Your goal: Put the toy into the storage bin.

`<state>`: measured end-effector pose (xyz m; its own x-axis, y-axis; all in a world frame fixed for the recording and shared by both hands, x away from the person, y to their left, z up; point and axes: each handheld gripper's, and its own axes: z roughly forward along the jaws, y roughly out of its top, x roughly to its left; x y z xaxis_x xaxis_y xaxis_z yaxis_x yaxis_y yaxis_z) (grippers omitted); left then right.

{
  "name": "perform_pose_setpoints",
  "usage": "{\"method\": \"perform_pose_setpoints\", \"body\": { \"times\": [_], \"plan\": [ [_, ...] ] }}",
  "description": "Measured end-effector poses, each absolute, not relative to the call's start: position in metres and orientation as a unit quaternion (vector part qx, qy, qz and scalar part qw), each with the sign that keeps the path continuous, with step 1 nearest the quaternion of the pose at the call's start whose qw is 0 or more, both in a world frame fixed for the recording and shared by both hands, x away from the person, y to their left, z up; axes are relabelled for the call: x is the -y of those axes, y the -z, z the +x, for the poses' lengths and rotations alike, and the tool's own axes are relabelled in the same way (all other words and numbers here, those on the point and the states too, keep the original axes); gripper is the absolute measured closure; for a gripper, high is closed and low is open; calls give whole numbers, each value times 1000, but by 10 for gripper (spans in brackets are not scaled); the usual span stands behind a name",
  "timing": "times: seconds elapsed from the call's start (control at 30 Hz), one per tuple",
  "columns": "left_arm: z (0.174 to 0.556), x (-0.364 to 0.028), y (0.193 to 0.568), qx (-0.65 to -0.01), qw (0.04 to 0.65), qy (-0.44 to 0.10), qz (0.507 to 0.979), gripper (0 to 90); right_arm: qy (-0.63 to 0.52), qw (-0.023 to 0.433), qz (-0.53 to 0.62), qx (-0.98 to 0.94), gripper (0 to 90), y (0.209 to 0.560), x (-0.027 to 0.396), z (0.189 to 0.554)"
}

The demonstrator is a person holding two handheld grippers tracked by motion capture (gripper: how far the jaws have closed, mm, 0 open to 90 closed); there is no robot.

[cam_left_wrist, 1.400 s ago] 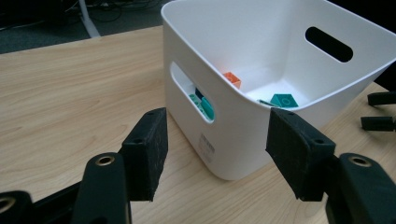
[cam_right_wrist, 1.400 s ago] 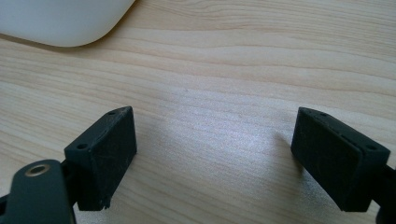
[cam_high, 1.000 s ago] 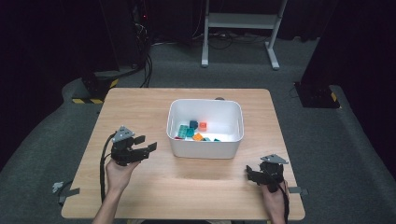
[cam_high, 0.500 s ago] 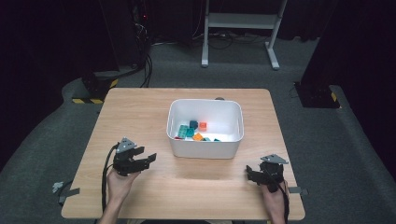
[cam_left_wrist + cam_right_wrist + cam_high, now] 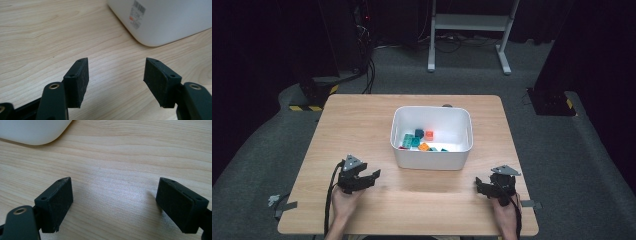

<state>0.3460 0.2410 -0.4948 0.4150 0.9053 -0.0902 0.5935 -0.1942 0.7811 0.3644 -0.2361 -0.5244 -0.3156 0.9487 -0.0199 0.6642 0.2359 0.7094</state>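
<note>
Both tools rest low on the bench (image 5: 362,120), flanking the bin (image 5: 432,162) so either can reach in. The left tool (image 5: 373,176) has its jaws about half apart and holds nothing; the right tool (image 5: 478,186) is wide apart, also holding nothing. The bin sits ahead of and between the tools, well apart from each: white, round-cornered, holding small blocks (image 5: 417,141) in teal, orange and blue.

left gripper (image 5: 371,176) drops lower, now sits close over table (image 5: 362,120) near front-left edge, further back toward person than before, further from white bin (image 5: 432,160). jaws apart, nothing between them.
</note>
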Motion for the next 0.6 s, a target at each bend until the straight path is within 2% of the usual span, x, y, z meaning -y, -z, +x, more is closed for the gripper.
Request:
{"method": "perform_pose_setpoints", "body": {
  "times": [0.37, 0.6],
  "plan": [
    [347, -250, 513, -530, 377, -217, 728, 368, -306, 232, 537, -751, 139, 524, 236, 364],
    [350, -249, 520, -526, 360, -237, 733, 367, -306, 232, 537, -751, 139, 524, 236, 364]
  ]
}}
